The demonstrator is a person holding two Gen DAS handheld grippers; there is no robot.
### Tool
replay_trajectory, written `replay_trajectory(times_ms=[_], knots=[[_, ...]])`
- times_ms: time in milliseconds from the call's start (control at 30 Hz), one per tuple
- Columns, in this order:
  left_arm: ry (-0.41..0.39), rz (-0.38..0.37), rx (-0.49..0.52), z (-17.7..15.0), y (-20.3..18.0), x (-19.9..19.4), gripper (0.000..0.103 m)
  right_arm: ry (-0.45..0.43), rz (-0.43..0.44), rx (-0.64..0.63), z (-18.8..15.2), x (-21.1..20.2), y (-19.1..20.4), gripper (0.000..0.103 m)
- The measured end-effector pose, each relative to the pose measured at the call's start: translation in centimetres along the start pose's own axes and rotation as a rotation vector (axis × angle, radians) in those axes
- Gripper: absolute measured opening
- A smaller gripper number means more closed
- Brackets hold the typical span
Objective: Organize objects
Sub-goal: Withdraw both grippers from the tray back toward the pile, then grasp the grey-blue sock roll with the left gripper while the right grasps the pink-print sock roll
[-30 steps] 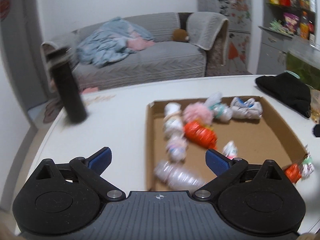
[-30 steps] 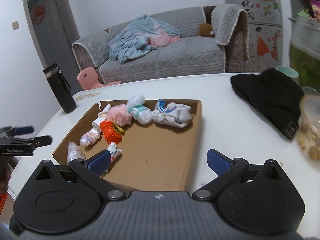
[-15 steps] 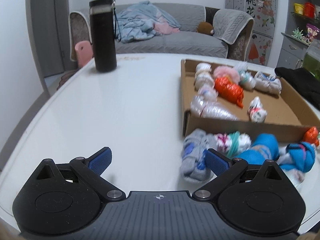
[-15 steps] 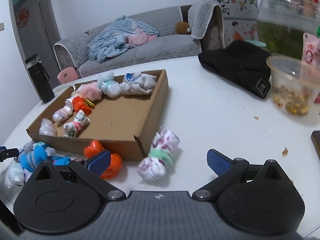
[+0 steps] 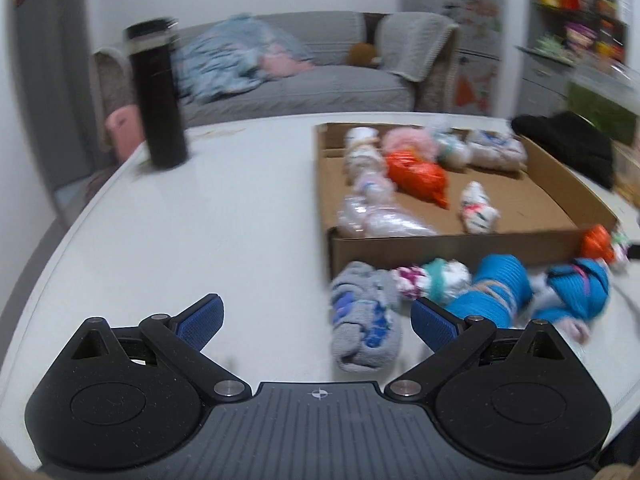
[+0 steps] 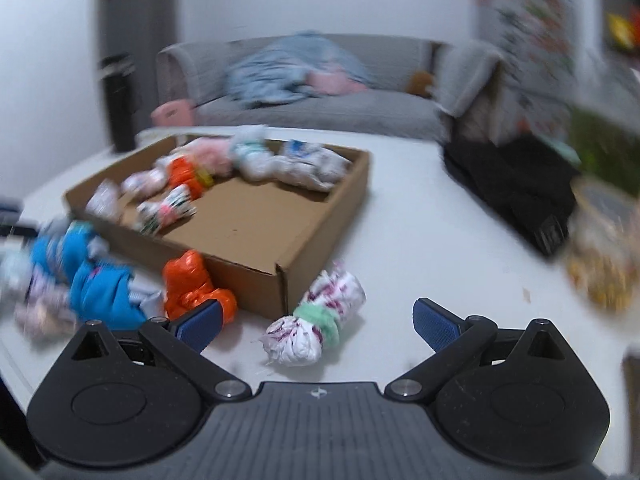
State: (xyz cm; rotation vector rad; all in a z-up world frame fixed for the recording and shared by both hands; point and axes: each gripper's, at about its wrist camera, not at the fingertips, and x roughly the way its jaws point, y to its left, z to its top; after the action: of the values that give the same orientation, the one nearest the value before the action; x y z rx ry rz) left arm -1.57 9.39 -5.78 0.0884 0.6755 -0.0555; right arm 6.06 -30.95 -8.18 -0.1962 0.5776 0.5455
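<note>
A shallow cardboard box on the white table holds several rolled sock bundles, among them an orange one. More bundles lie outside its near wall: a grey one, a white-and-teal one and blue ones. My left gripper is open, just short of the grey bundle. My right gripper is open, with a white-and-green bundle between its fingertips, untouched. An orange bundle and blue bundles lie to its left.
A black bottle stands at the table's far left. A black cap lies right of the box, with a clear tub of snacks beyond it. A grey sofa is behind the table.
Both views are blurred by motion. The left gripper has swung and come nearer the grey bundle. The right gripper has moved in so the white-and-green bundle lies between its open fingers.
</note>
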Motion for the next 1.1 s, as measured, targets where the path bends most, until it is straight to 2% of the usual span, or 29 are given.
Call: replay_trajectory(times_ms=[100, 200, 467, 533, 633, 867, 1100], knots=[[0.017, -0.034, 0.052, 0.0, -0.4, 0.7, 0.101, -0.011, 0.052, -0.114, 0.6, -0.1, -0.6, 0.101], [0.049, -0.056, 0.033, 0.0, -0.4, 1.7, 0.100, 0.008, 0.112, -0.214, 0.9, 0.5, -1.0, 0.101], [0.105, -0.099, -0.016, 0.2, 0.4, 3.9, 0.095, 0.072, 0.185, -0.414, 1.4, 2.5, -0.8, 0.094], [0.118, -0.119, -0.017, 0.3, 0.6, 4.3, 0.089, 0.094, 0.201, -0.430, 1.4, 3.0, -0.9, 0.091], [0.120, -0.114, 0.008, 0.3, 0.5, 4.6, 0.087, 0.110, 0.222, -0.431, 1.3, 3.7, -1.1, 0.086], [0.107, -0.123, 0.037, 0.3, 0.1, 4.3, 0.072, 0.115, 0.257, -0.397, 1.1, 3.2, -1.1, 0.063], [0.098, -0.144, 0.025, 0.2, 0.0, 3.7, 0.047, 0.127, 0.246, -0.353, 0.7, 2.4, -0.7, 0.062]])
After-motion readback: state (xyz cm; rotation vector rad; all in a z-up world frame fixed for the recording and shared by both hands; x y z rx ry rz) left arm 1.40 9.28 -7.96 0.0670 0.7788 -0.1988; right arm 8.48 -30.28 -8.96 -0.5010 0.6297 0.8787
